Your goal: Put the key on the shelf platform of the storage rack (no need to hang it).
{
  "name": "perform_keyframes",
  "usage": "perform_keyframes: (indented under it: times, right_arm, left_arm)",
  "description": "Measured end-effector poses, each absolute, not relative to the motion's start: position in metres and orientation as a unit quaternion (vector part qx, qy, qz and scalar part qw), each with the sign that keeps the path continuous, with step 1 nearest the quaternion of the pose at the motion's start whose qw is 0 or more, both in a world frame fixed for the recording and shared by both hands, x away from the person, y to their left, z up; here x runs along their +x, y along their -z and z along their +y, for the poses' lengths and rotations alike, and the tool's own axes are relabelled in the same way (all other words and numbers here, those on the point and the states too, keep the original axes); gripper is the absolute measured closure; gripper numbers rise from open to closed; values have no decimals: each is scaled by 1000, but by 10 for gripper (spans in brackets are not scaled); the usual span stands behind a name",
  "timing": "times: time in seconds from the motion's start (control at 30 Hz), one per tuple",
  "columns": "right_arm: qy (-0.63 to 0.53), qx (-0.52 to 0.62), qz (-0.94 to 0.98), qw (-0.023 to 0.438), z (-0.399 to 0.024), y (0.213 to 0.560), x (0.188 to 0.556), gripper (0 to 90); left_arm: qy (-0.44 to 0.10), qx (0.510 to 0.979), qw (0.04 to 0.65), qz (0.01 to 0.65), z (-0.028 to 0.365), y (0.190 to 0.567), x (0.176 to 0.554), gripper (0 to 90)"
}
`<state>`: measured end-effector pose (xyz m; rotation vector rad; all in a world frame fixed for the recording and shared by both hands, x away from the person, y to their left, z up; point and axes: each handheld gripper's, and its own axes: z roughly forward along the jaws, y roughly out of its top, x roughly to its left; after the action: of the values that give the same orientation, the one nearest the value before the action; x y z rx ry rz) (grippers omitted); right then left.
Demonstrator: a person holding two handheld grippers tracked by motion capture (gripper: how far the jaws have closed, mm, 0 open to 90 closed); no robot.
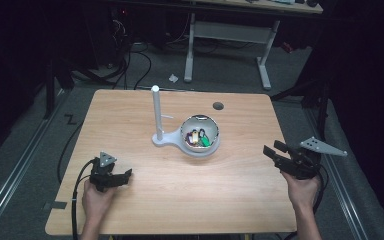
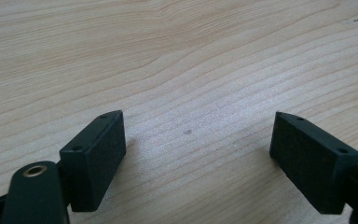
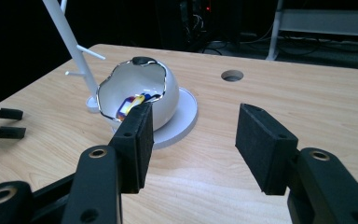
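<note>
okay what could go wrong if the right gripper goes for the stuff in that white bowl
The white bowl has a jagged, narrow opening, so the open right gripper might catch its rim and shove it along the table. The small colourful items lie packed together, so it may pinch several. The thin white stand beside the bowl could be knocked.

A round hole (image 1: pixel 218 105) pierces the wooden table (image 1: pixel 130 115).

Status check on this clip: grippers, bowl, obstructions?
Left gripper open, low over bare table. Right gripper open, empty, aimed at white bowl. Colourful items in bowl beside white peg stand. Path clear.
</note>
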<state>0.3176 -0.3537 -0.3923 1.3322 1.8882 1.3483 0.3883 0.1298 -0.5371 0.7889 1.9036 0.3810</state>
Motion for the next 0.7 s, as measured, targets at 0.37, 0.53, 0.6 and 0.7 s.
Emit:
perform_keyframes:
  times: [0.37, 0.53, 0.6, 0.7]
  right_arm:
    - [-479, 492, 690, 229, -350, 423, 316, 449]
    - [-477, 491, 694, 222, -344, 434, 318, 447]
    - [-472, 489, 698, 224, -341, 438, 318, 447]
    - [-471, 490, 700, 217, -337, 445, 321, 445]
  left_arm:
    - [-157, 326, 500, 787, 130, 537, 388, 186]
    - [-158, 326, 500, 787, 130, 537, 388, 186]
    - [-158, 327, 500, 786, 130, 537, 388, 186]
    - [-158, 326, 500, 787, 130, 537, 388, 186]
